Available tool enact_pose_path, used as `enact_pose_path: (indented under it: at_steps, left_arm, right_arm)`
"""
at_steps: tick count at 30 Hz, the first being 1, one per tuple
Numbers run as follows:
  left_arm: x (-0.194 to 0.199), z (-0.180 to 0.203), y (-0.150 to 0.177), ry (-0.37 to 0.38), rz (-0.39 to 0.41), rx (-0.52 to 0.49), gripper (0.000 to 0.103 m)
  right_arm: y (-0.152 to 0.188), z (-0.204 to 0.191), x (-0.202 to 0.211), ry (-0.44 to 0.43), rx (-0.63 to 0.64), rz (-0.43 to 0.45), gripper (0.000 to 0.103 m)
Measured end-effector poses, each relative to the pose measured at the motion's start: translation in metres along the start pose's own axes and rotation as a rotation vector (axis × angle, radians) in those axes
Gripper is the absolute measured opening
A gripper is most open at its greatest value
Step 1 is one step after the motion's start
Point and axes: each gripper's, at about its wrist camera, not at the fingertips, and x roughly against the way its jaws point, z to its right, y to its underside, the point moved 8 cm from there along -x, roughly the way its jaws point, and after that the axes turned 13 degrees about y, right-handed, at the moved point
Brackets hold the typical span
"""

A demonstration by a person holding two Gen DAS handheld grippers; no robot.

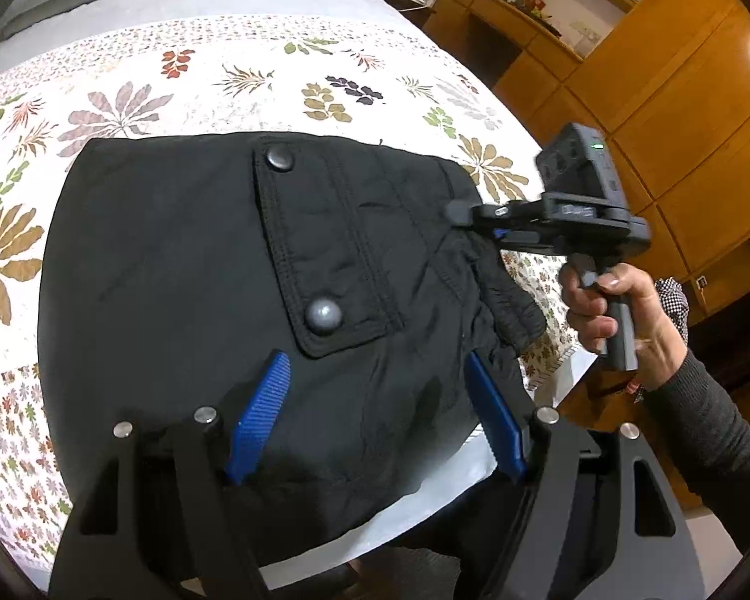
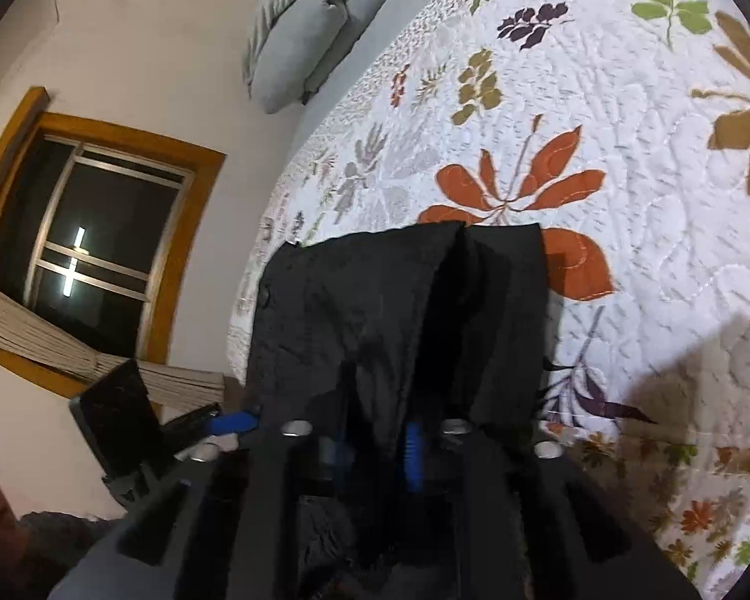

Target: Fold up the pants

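We see black cargo pants (image 1: 185, 260) folded on floral quilt (image 1: 125, 100) | left gripper (image 1: 375, 415) jaws spread above them | right gripper (image 2: 375, 455) pinching pants' edge

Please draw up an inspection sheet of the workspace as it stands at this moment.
Surface: bed with floral quilt; quilt lies flat.
Job's things: black pants, folded into a compact block, flap pocket with two snaps facing up.
Clutter: grey pillows at the head of the bed.
Grippers: left claw open, its fingers over the pants' near edge; right claw shut on the pants' bunched edge, cloth lifted.
Cables: thin wires near the wooden desk, off the bed.
Surroundings: wooden cabinets, dark window.
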Motion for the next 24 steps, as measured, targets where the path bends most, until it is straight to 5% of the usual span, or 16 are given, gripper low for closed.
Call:
enact_pose_path:
  at_steps: [5, 10, 19, 20, 22, 24]
  left_arm:
    - [0.004, -0.003, 0.0, -0.001, 0.008, -0.005, 0.072]
    - [0.029, -0.012, -0.006, 0.046, 0.088, 0.03, 0.083]
    - [0.078, -0.062, -0.002, 0.079, 0.157, 0.142, 0.089]
    - [0.087, -0.07, -0.003, 0.088, 0.167, 0.156, 0.09]
    - [0.106, -0.091, -0.007, 0.13, 0.177, 0.202, 0.092]
    - [0.114, -0.113, -0.011, 0.186, 0.153, 0.256, 0.092]
  right_arm:
    - [0.006, 0.006, 0.043, 0.044, -0.002, 0.083, 0.036]
    - [0.028, -0.044, 0.068, 0.021, 0.102, 0.14, 0.036]
    - [0.055, -0.044, 0.015, 0.124, 0.114, 0.008, 0.03]
    - [0.053, -0.047, 0.022, 0.107, 0.105, 0.01, 0.034]
    - [0.051, -0.053, 0.043, 0.082, 0.108, 0.041, 0.079]
    - [0.049, -0.054, 0.059, 0.086, 0.107, 0.062, 0.099]
